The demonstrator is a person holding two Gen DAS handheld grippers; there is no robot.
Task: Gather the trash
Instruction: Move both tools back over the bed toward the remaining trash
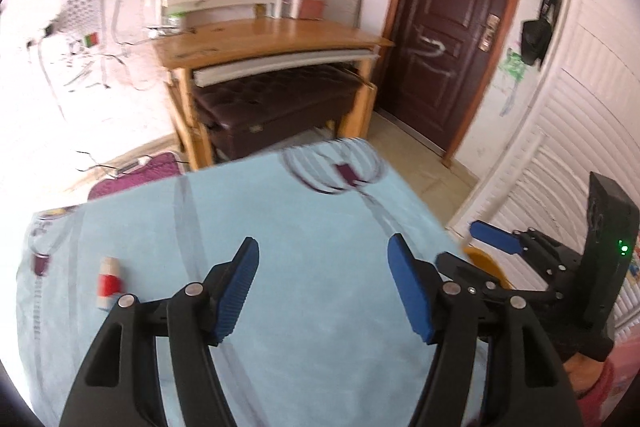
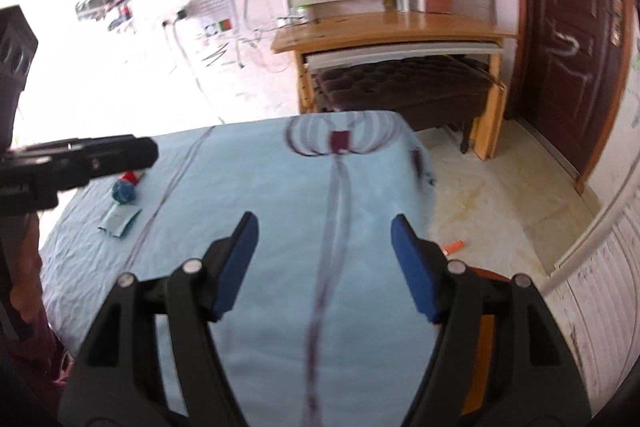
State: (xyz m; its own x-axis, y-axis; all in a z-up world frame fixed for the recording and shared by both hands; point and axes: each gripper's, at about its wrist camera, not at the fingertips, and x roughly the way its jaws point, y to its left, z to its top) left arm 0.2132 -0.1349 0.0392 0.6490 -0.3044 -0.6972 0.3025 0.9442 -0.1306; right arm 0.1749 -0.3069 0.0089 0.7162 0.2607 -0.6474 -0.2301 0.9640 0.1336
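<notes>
Both grippers, left gripper (image 1: 323, 281) and right gripper (image 2: 325, 267), are hanging spread and empty above the bed (image 1: 320, 211); the red-and-white tube (image 1: 108, 282) is lying lengthwise on the bed, nearer the left gripper, off its left jaw.

A bed (image 2: 360, 195) in a pale blue sheet carries a red-and-white tube (image 1: 108, 281) near its left edge. There too lie a blue ball (image 2: 124, 191) and a blue packet (image 2: 119, 219). On the floor (image 2: 500, 187), just off the right edge, an orange pen (image 2: 453, 247).

Wooden desk (image 1: 272, 39) beside a brown door (image 1: 456, 23), tiled floor (image 2: 500, 195).
</notes>
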